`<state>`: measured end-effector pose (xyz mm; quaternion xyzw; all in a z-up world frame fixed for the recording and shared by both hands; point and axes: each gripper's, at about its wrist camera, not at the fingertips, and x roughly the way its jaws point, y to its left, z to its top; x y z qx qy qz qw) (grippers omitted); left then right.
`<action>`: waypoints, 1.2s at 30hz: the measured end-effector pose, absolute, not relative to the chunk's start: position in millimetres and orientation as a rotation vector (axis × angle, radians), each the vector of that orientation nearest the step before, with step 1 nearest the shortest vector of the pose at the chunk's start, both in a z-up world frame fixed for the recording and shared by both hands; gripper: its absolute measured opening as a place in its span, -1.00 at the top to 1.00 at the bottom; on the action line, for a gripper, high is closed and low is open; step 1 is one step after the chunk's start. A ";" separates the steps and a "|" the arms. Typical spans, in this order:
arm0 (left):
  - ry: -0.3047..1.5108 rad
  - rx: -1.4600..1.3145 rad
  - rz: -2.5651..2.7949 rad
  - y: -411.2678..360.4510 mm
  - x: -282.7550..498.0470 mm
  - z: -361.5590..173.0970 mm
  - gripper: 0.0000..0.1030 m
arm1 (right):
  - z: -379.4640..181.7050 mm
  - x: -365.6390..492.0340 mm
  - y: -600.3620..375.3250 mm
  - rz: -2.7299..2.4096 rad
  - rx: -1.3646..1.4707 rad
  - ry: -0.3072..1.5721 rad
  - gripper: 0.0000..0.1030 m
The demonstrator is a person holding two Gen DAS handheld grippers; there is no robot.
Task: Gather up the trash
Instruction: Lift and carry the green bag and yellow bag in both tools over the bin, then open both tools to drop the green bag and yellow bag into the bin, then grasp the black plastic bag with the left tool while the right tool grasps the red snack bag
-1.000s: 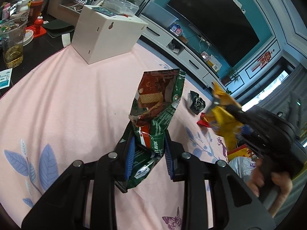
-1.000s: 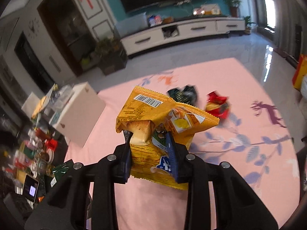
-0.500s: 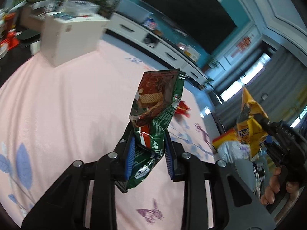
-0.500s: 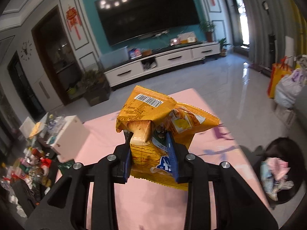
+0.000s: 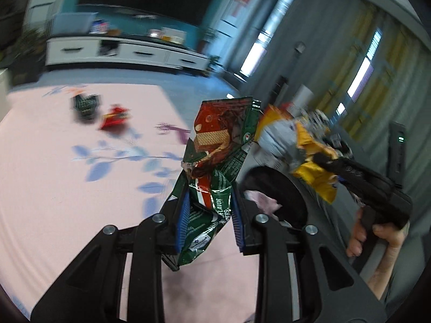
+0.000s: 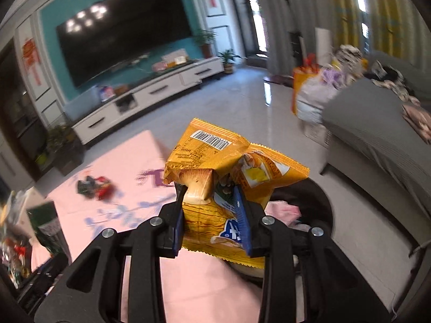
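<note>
Between my left gripper's (image 5: 208,219) blue pads sits a green wafer wrapper (image 5: 215,167), clamped low, long axis upright with its torn mouth tilted up and right; my right gripper (image 6: 212,216) is closed on a yellow snack bag (image 6: 229,172), barcode end up. Both hang near the black bin (image 6: 320,204); neither is dropped yet. Left on the pink cloth (image 5: 62,188): one dark wrapper (image 5: 86,105), one red wrapper (image 5: 115,117).

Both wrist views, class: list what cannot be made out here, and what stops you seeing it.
- Black bin, right wrist view: contents mostly hidden behind the yellow snack bag in the right gripper.
- Two wrappers on the pink cloth, left wrist view: motion-blurred, print unreadable.
- Green wafer wrapper in the left gripper: small print too creased to read.
</note>
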<state>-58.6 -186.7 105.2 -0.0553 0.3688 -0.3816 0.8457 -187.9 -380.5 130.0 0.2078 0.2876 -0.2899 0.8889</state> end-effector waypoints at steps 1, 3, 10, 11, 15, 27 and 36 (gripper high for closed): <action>0.780 -0.096 -0.826 -201.8 -62.9 105.5 0.44 | 123.9 -192.7 -387.6 -0.617 0.445 0.605 0.34; 0.785 -0.065 -0.866 -226.8 -70.4 105.4 0.44 | 111.8 -203.0 -405.3 -0.638 0.484 0.614 0.33; 0.844 0.005 -0.984 -303.1 -75.1 95.0 0.44 | 56.4 -217.3 -458.8 -0.663 0.660 0.707 0.32; 0.859 0.010 -1.002 -314.6 -72.7 91.6 0.44 | 50.3 -217.5 -464.5 -0.660 0.684 0.720 0.31; 0.906 0.020 -1.062 -345.3 -64.3 79.4 0.43 | 38.6 -216.0 -479.2 -0.600 0.760 0.741 0.13; 0.812 -0.034 -0.883 -280.0 7.4 109.6 -0.90 | 102.1 -179.3 -458.4 -0.563 0.656 0.702 -0.68; 0.867 -0.153 -0.342 -145.8 193.9 86.7 -0.83 | 106.9 25.7 -349.7 -0.144 0.505 0.762 -0.71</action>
